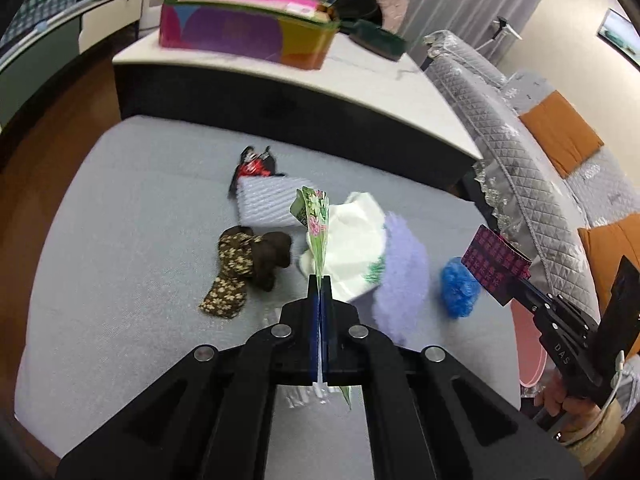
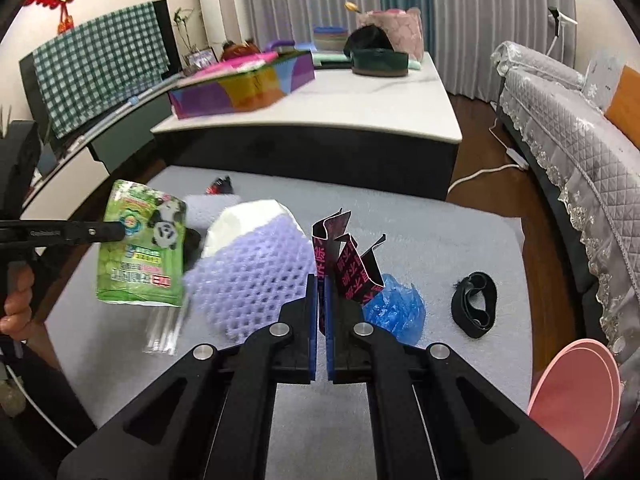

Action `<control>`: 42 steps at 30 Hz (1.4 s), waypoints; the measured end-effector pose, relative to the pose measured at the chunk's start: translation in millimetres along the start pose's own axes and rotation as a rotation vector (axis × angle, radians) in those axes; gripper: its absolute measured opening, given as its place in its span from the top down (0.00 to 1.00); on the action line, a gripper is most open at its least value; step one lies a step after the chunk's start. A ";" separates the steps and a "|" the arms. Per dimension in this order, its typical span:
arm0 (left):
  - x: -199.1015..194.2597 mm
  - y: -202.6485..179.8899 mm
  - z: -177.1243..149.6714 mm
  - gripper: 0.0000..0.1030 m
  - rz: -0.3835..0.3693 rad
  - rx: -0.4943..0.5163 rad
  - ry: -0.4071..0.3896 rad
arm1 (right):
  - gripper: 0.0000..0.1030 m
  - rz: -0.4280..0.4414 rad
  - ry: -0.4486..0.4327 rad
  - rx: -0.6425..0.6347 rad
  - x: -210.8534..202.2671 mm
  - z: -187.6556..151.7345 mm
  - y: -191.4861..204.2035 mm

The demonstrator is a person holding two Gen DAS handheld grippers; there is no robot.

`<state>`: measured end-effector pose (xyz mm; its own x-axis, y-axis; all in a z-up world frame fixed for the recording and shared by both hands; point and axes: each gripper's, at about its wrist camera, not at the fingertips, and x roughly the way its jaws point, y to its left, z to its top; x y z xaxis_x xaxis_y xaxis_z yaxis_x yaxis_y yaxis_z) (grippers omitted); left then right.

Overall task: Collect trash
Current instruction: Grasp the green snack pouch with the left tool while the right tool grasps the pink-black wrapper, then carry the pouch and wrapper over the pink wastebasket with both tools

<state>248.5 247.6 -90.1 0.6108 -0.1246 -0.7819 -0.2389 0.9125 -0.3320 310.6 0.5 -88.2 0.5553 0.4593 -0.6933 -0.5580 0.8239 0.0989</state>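
Observation:
My left gripper (image 1: 319, 280) is shut on a green panda wrapper (image 1: 316, 220), held above the grey mat (image 1: 120, 220); the wrapper also shows in the right wrist view (image 2: 142, 248) at the left. My right gripper (image 2: 321, 280) is shut on a black-and-pink wrapper (image 2: 344, 252), seen in the left wrist view (image 1: 494, 260) at the right. On the mat lie a purple foam net (image 2: 256, 276), white paper (image 1: 356, 240), a blue plastic wad (image 2: 396, 308), a red-black wrapper (image 1: 256, 164) and a clear plastic strip (image 2: 164, 332).
A brown patterned cloth (image 1: 240, 268), a grey pad (image 1: 266, 200) and a black band (image 2: 474, 304) lie on the mat. A pink bin (image 2: 572, 400) stands at the right. Behind is a white table (image 2: 360, 96) with a colourful box (image 2: 240, 88). A sofa (image 2: 560, 120) runs along the right.

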 end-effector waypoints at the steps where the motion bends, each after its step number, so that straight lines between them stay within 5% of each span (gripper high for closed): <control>1: -5.2 -4.3 -0.7 1.00 -0.003 0.008 -0.010 | 0.97 0.009 -0.010 0.001 -7.0 -0.2 0.7; 8: -37.4 -34.5 -3.7 1.00 0.042 0.071 -0.067 | 0.97 0.023 -0.030 0.003 -43.9 -12.0 -3.1; 17: -47.2 -83.3 -19.6 1.00 0.039 0.117 -0.044 | 0.97 -0.015 -0.084 0.051 -97.1 -29.9 -34.8; 30: -7.7 -251.8 -31.9 1.00 -0.138 0.352 0.011 | 0.97 -0.197 -0.182 0.187 -177.5 -66.0 -122.2; 42: 52.2 -396.7 -58.3 1.00 -0.257 0.541 0.128 | 0.97 -0.358 -0.159 0.356 -209.1 -90.6 -204.4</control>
<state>331.1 -143.6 -29.9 0.4942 -0.3819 -0.7810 0.3419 0.9113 -0.2293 252.7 -294.0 -28.1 0.7747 0.1508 -0.6141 -0.0882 0.9874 0.1312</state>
